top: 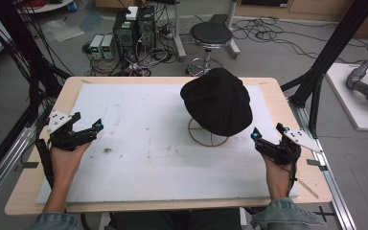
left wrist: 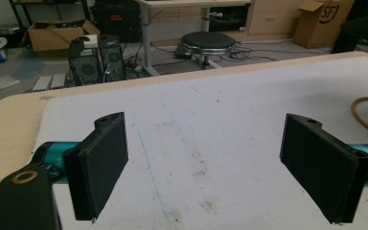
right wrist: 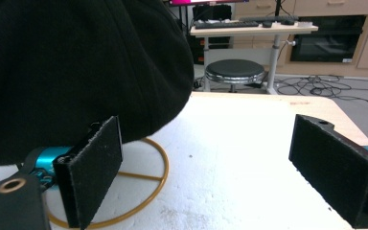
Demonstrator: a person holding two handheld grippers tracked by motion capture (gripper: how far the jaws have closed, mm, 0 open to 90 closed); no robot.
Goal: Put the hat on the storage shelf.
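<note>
Resting at about eight o'clock on the white mat (top: 139, 158), the left gripper (top: 95, 128) is held by the left hand (top: 67, 158) with its jaws spread wide; nothing is gripped between them, and bare stained mat is seen in the gap in the left gripper view. At about four o'clock the right gripper (top: 255, 135) is held by the right hand (top: 275, 175), its jaws likewise set wide apart and empty. A black hat (top: 218, 100) is perched at about one o'clock on a yellow wire stand (top: 206, 139), whose ring base lies on the mat. In the right gripper view the hat (right wrist: 76, 67) is seen just beyond the jaw on the picture's left; contact cannot be told. A round stool (top: 210, 36) is seen on the floor at twelve o'clock beyond the wooden table (top: 19, 191).
</note>
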